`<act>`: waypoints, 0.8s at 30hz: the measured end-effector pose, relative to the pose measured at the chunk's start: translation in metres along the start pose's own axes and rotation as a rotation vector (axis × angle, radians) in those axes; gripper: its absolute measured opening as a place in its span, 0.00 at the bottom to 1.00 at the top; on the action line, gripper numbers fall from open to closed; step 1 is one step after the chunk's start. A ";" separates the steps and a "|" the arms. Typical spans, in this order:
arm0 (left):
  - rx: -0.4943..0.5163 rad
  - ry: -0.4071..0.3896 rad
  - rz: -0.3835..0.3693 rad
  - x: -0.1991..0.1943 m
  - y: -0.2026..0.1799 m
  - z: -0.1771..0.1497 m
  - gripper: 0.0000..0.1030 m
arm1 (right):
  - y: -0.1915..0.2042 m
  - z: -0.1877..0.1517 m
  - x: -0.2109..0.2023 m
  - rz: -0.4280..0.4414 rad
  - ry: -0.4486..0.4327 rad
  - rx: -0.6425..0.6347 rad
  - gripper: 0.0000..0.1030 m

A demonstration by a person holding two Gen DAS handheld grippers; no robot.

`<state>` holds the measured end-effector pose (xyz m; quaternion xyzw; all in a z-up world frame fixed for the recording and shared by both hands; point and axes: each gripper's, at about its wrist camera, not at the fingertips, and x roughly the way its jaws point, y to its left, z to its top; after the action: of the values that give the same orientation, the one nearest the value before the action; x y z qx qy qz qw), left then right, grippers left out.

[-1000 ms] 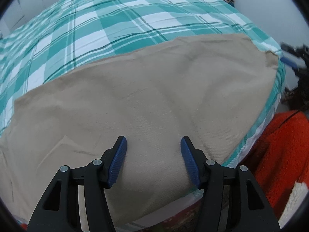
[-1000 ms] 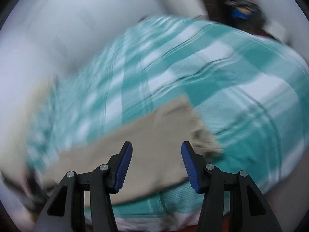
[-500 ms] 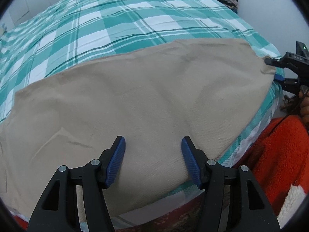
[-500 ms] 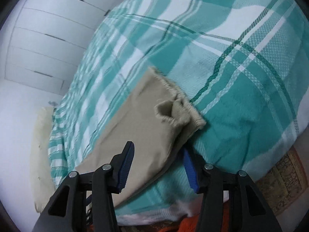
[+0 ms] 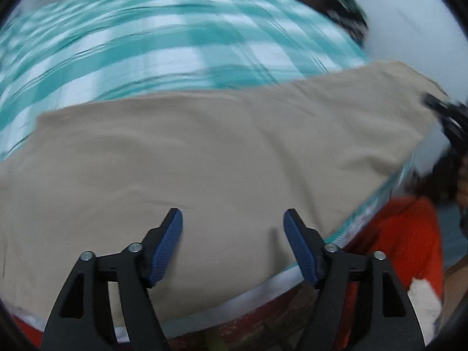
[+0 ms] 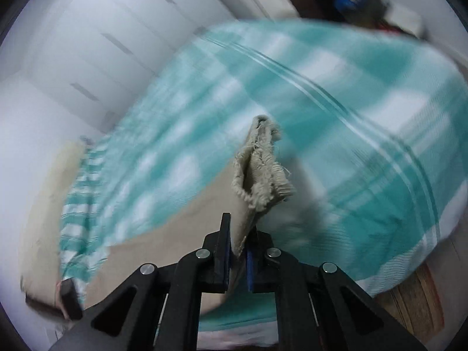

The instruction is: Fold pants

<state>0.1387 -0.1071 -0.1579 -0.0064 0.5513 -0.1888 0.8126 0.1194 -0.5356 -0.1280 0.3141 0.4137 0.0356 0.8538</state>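
Observation:
Tan pants [image 5: 204, 152] lie spread across a teal and white plaid bed cover [image 5: 163, 46]. My left gripper [image 5: 232, 228] is open and empty just above the near part of the pants. My right gripper [image 6: 238, 242] is shut on the frayed hem end of the pants [image 6: 260, 172] and holds it lifted off the bed. The right gripper also shows at the right edge of the left wrist view [image 5: 444, 114], at the far corner of the pants. Both views are motion blurred.
An orange fleece blanket [image 5: 409, 234] lies off the bed's near right edge. White wardrobe doors [image 6: 102, 38] stand behind the bed. Dark clutter [image 5: 336, 8] sits at the far corner. A cream pillow [image 6: 44, 193] lies at the bed's left.
My right gripper has closed on the pants' hem and lifted it off the bed. My left gripper stayed open and shifted over the pants.

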 end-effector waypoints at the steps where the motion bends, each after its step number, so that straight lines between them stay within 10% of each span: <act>1: -0.037 -0.021 0.014 -0.012 0.022 -0.002 0.72 | 0.019 0.004 -0.011 0.022 -0.024 -0.043 0.08; 8: -0.312 -0.153 0.105 -0.072 0.150 -0.049 0.72 | 0.205 -0.001 -0.063 0.222 -0.071 -0.407 0.08; 15: -0.619 -0.190 0.140 -0.080 0.246 -0.120 0.64 | 0.346 -0.089 0.001 0.383 0.118 -0.664 0.14; 18: -0.689 -0.253 0.102 -0.093 0.260 -0.124 0.67 | 0.357 -0.139 0.053 0.455 0.289 -0.631 0.42; 24: -0.665 -0.288 0.126 -0.097 0.253 -0.121 0.70 | 0.308 -0.164 0.093 0.332 0.305 -0.588 0.42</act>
<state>0.0747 0.1826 -0.1741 -0.2628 0.4617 0.0536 0.8455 0.1220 -0.1764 -0.0925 0.1093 0.4518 0.3374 0.8186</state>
